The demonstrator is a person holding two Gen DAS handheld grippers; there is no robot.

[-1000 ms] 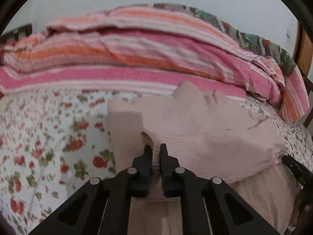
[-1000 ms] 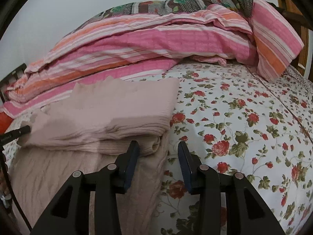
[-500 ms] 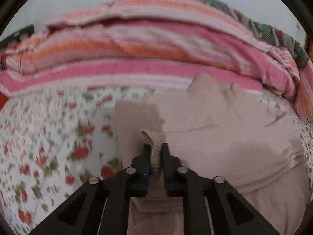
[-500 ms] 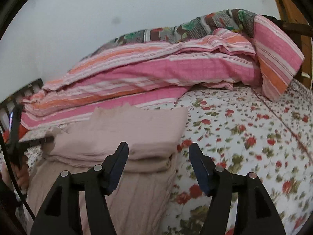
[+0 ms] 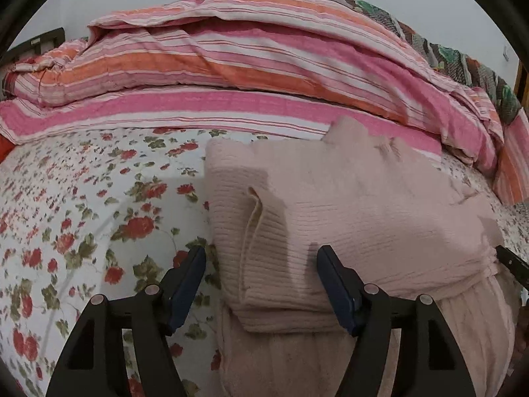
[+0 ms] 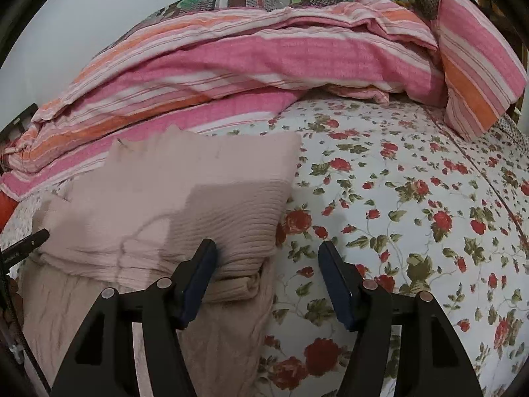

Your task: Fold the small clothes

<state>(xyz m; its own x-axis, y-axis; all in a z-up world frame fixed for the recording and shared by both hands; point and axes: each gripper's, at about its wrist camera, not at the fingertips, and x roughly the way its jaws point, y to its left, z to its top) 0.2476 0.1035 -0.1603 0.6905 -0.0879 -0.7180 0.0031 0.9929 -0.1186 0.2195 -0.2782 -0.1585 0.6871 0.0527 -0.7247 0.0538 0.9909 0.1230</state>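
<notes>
A pale pink ribbed knit garment (image 5: 347,211) lies folded on the floral bed sheet, its upper part doubled over the lower part. My left gripper (image 5: 261,258) is open and empty, its jaws wide apart over the garment's left front corner. My right gripper (image 6: 267,251) is open and empty over the garment's right front corner (image 6: 238,231). The tip of the right gripper shows at the right edge of the left wrist view (image 5: 512,264), and the left gripper's tip shows at the left edge of the right wrist view (image 6: 26,244).
A bunched pink and orange striped quilt (image 5: 248,66) runs along the back of the bed, also in the right wrist view (image 6: 264,63). The floral sheet (image 5: 82,215) spreads to the garment's left and to its right (image 6: 413,205). A wall stands behind.
My left gripper has opened and let go of the garment's edge, which now lies flat on the fold. My right gripper has opened wider and moved back down near the garment's corner.
</notes>
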